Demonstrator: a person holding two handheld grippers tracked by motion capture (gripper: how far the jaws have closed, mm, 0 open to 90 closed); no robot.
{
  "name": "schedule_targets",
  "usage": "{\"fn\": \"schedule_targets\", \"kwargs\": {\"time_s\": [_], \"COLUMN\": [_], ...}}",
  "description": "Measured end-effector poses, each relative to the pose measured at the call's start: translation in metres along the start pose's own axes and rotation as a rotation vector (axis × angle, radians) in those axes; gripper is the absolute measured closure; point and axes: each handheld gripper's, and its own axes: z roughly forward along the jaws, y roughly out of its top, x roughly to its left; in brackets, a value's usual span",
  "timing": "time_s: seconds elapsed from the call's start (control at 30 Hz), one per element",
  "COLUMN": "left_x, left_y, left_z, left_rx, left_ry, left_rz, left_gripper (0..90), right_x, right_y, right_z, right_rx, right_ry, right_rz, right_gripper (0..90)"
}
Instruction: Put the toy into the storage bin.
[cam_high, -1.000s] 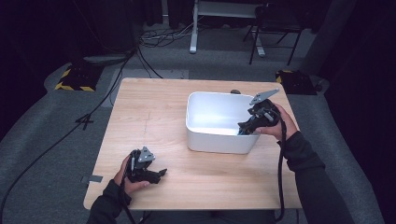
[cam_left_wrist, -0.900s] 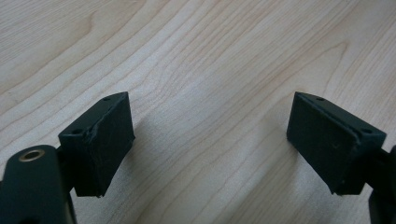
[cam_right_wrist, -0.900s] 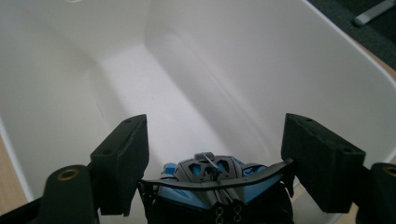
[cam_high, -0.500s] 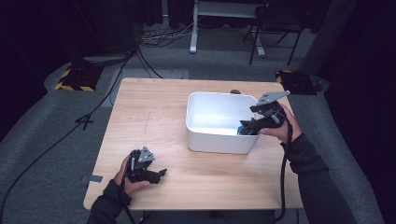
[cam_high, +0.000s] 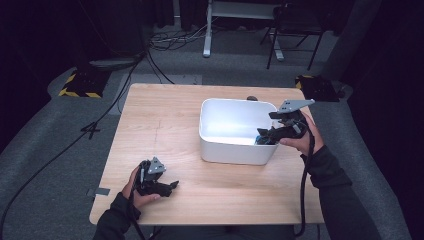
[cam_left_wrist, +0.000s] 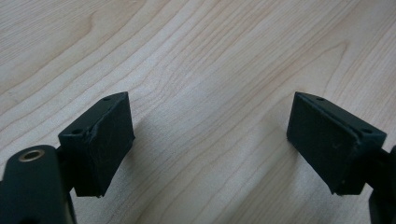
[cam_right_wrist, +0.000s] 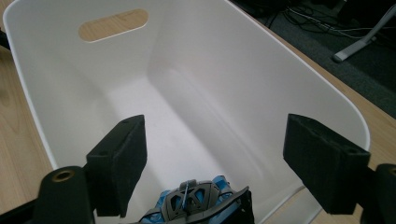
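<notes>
While the right claw (cam_right_wrist: 212, 168) has just been spreading, blue-and-grey toy (cam_right_wrist: 201, 201) loose below it in the white bin (cam_right_wrist: 261, 79): lift straight out, clear of the rim; left claw (cam_left_wrist: 210, 149) spread, idle over the surface (cam_left_wrist: 210, 60).

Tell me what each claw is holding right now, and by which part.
Nothing. The right claw stands open over the white bin, a blue and grey toy lying loose below it. The left claw is open over the bare table.

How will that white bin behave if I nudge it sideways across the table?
The white bin looks like thin plastic holding just one small blue and black item, so it is probably light. On the smooth wooden table it would likely slide, not tip, given its broad base.
</notes>
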Motion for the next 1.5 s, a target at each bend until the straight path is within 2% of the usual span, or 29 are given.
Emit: {"fn": "schedule_targets", "kwargs": {"time_s": [0.27,0.63,0.77,0.8,0.93,1.3,1.5], "left_x": [0.0,0.0,0.0,0.0,0.0,0.0,0.0], "left_y": [0.0,0.0,0.0,0.0,0.0,0.0,0.0], "left_z": [0.0,0.0,0.0,0.0,0.0,0.0,0.0], "left_rx": [0.001,0.0,0.0,0.001,-0.001,0.0,-0.001], "left_ry": [-0.002,-0.002,-0.002,-0.001,0.0,0.0,0.0], "left_rz": [-0.001,-0.001,-0.001,0.001,0.001,0.001,0.001], "left_gripper": [15.0,15.0,15.0,14.9,15.0,15.0,15.0], "right_x": [0.002,0.005,0.001,0.002,-0.002,-0.007,-0.007], "right_y": [-0.004,-0.011,-0.016,-0.017,-0.021,-0.034,-0.041], "right_z": [-0.006,-0.02,-0.026,-0.027,-0.034,-0.048,-0.054], "right_rx": [-0.019,-0.034,-0.034,-0.036,-0.053,-0.075,-0.071], "right_ry": [-0.041,-0.09,-0.111,-0.11,-0.13,-0.16,-0.165], "right_rz": [0.02,0.012,0.005,0.018,0.018,0.045,0.041], "right_gripper": [19.2,18.8,18.8,18.8,18.8,18.8,19.2]}}
